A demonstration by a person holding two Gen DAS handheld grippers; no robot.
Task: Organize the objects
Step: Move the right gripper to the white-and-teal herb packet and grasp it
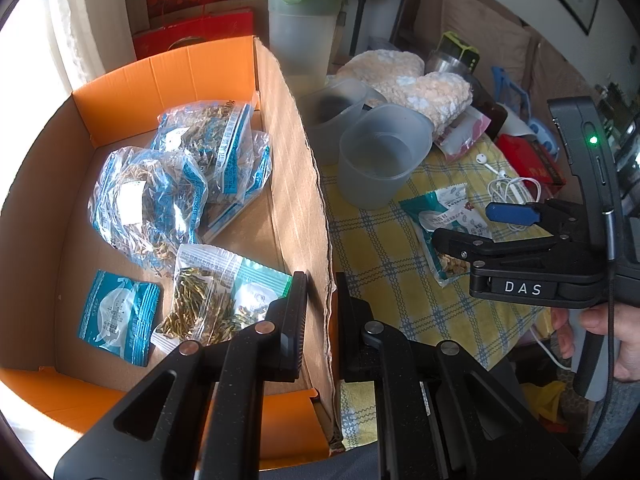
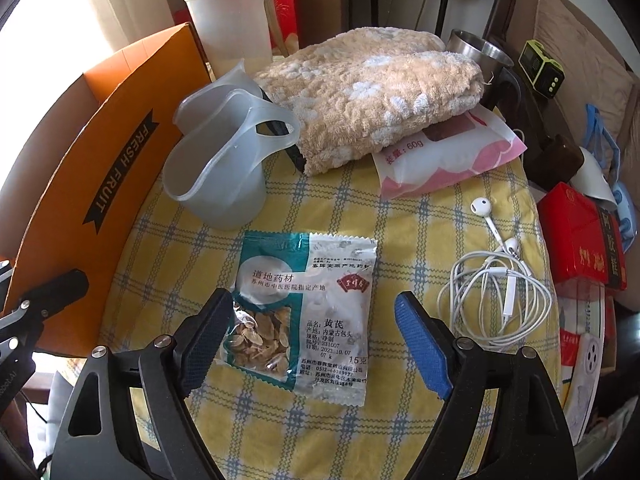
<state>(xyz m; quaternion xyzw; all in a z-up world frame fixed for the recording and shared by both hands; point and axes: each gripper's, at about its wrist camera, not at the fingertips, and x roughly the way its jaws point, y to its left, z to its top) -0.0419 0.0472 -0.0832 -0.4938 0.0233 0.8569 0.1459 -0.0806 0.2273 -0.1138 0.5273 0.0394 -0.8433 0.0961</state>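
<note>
A teal and white herb packet point(image 2: 308, 308) lies flat on the yellow checked cloth point(image 2: 400, 232). My right gripper point(image 2: 314, 344) is open just above it, one finger on each side of its lower half; it also shows in the left wrist view point(image 1: 460, 220) over the same packet point(image 1: 440, 224). My left gripper point(image 1: 322, 320) is shut on the right wall of the orange cardboard box point(image 1: 304, 184). Inside the box lie several herb bags point(image 1: 168, 184) and two flat packets point(image 1: 216, 296).
Two translucent plastic cups point(image 2: 224, 160) stand beside the box. A folded beige towel point(image 2: 372, 92) lies on a pink bag point(image 2: 452, 160). White earphones point(image 2: 496, 280) and a red box point(image 2: 576, 236) are to the right. A tall green-lidded container point(image 1: 302, 20) stands at the back.
</note>
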